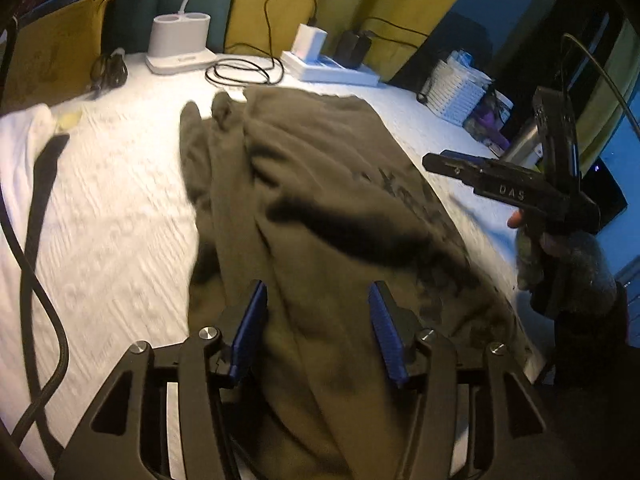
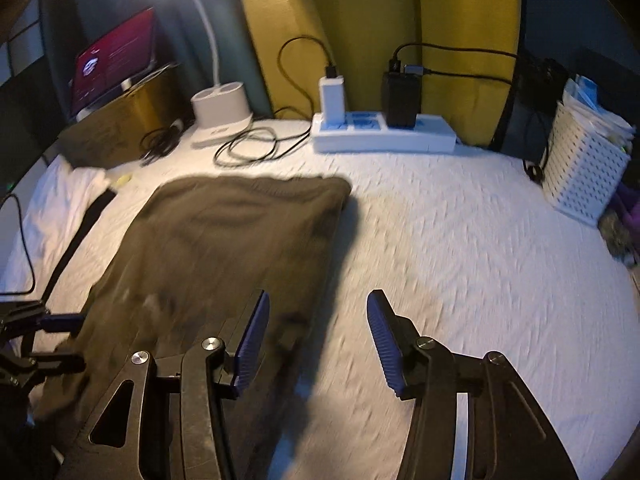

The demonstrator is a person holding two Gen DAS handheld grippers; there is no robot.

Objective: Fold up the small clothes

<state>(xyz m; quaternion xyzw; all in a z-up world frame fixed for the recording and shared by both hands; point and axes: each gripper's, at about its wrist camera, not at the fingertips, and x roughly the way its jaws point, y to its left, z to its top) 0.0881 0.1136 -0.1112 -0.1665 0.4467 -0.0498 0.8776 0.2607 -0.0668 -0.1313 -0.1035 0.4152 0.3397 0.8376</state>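
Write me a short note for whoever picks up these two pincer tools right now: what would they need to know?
Left gripper: open, nothing pinched, over the near end of the olive-brown cloth garment.
Right gripper: open, empty, over the bare white textured bedsheet beside the garment's right edge.
Garment: lying lengthwise on the sheet, folded narrow, still wrinkled.
Done: apparently one lengthwise fold.
Left: probably smooth it and fold it crosswise.

Olive-brown garment [image 1: 320,200]; white ridged-pattern bedspread [image 2: 460,240]; blue-padded black tongs [image 2: 316,344]; yellow curtain [image 2: 460,20]; white perforated basket [image 2: 584,172].
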